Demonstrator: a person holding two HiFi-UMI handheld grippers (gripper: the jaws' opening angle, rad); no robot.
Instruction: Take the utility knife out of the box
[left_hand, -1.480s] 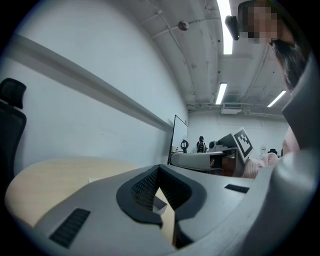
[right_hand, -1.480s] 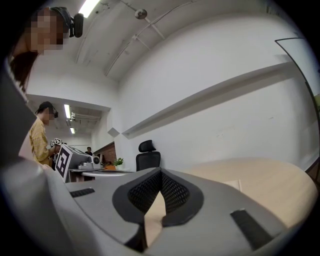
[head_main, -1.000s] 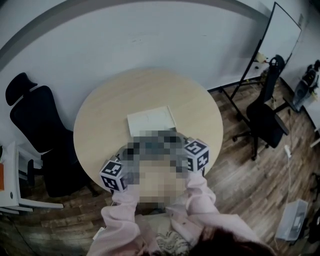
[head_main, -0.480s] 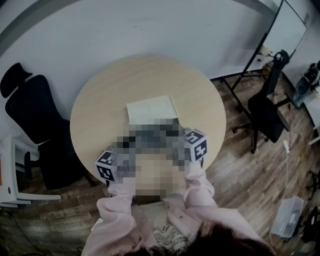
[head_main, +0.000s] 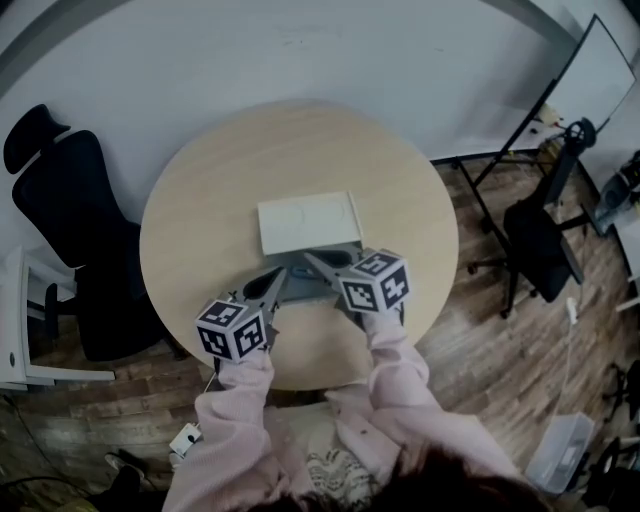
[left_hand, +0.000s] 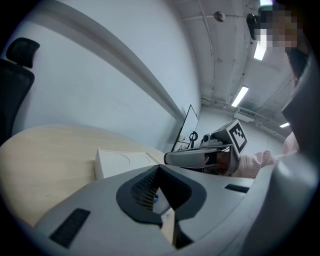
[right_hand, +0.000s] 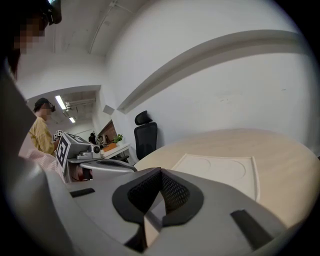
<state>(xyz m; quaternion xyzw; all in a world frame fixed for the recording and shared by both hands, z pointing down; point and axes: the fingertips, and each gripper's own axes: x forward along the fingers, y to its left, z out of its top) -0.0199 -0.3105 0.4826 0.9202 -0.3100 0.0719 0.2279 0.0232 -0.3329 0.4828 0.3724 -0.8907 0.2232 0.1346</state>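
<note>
A flat white box (head_main: 308, 222) lies closed on the middle of the round wooden table (head_main: 210, 190). No utility knife shows in any view. My left gripper (head_main: 285, 272) hangs just short of the box's near edge, jaws together and empty. My right gripper (head_main: 308, 256) reaches in from the right, its tip by the same near edge, also shut and empty. In the left gripper view the box (left_hand: 122, 161) lies beyond the shut jaws (left_hand: 159, 167), with the right gripper (left_hand: 200, 157) to the right. In the right gripper view the box (right_hand: 220, 169) sits ahead of the jaws (right_hand: 161, 171).
A black office chair (head_main: 60, 230) stands left of the table, another chair (head_main: 545, 225) at the right near a whiteboard (head_main: 590, 70). A white side table (head_main: 15, 330) is at the left edge. A person in yellow (right_hand: 44, 135) stands in the background.
Both grippers have come down toward the table and now point at the box's near edge. The box has not moved.
</note>
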